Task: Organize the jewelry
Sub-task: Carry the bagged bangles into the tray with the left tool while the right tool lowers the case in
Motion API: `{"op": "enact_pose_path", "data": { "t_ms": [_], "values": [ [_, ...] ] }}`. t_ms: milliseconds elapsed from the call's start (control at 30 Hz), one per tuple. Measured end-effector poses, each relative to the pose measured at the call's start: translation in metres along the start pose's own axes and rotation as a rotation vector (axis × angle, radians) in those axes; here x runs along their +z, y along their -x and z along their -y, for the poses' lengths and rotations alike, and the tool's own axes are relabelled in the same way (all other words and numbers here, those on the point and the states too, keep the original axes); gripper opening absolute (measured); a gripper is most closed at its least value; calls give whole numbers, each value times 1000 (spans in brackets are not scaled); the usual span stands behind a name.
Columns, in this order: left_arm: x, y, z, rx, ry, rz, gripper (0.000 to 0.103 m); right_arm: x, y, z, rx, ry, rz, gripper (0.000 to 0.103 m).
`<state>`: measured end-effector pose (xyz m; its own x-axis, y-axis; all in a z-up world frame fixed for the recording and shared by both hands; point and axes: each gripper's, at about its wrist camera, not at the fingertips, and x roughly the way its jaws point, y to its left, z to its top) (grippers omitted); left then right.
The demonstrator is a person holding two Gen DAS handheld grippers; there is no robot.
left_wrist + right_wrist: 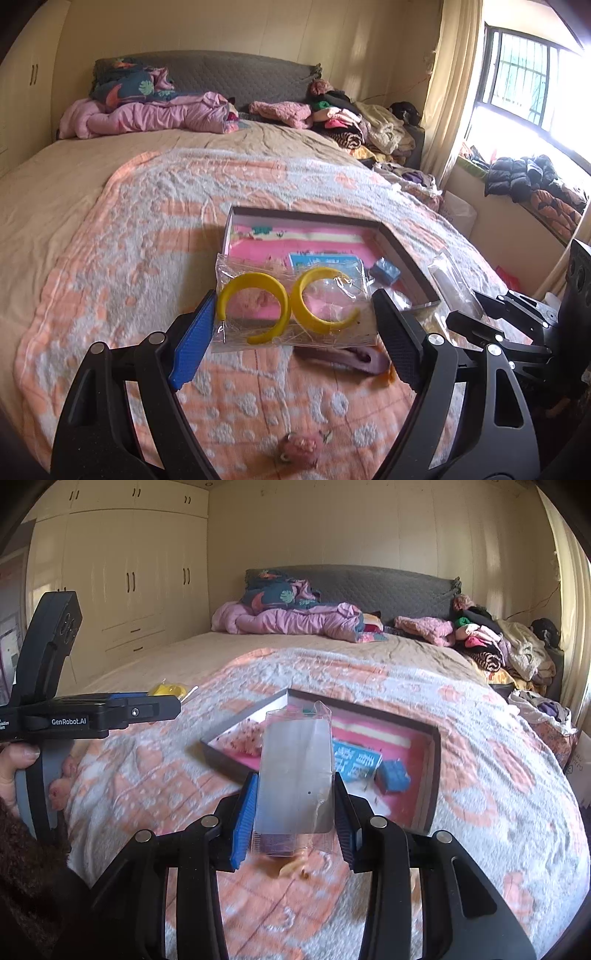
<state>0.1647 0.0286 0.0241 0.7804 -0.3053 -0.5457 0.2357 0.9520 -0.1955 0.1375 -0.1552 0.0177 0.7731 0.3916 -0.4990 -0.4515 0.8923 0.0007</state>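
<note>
Across the bed lies an orange-and-grey patterned blanket (129,258), and on it, near the foot, sits an open shallow box (437,775) with a pink lining, already holding a blue printed card (354,762) and a small blue cube (393,775). Both of the person's tools hang just on the near side of that box, each carrying a packet, so I judge the step in hand to be carrying these two pieces over the rim and setting them down inside.

To do it well, each packet should clear the near wall before it comes down, and go onto bare pink lining rather than on top of the card or cube. One at a time seems wise, since the tools are close together.

The left gripper (295,325) has its jaws spread wide, pressing on the two side edges of a clear bag (291,306) with a pair of yellow hoop earrings (288,306) in it; thin plastic could buckle or slip. The right gripper (295,808) is much narrower, clamped on a clear plastic sleeve (295,771) standing upright between its pads; what it contains I cannot make out.

On the blanket below lie a mauve strap-like piece (343,358) and a small pink pompom ornament (299,448), not yet put away.
</note>
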Motion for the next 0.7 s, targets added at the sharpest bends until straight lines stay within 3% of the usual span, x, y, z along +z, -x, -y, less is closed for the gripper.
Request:
{"op": "enact_pose_path", "data": {
  "t_ms": [700],
  "values": [
    [38,-32,18,-13,-13,73,73,26,-18,55,-147,-83,87,37]
  ]
}}
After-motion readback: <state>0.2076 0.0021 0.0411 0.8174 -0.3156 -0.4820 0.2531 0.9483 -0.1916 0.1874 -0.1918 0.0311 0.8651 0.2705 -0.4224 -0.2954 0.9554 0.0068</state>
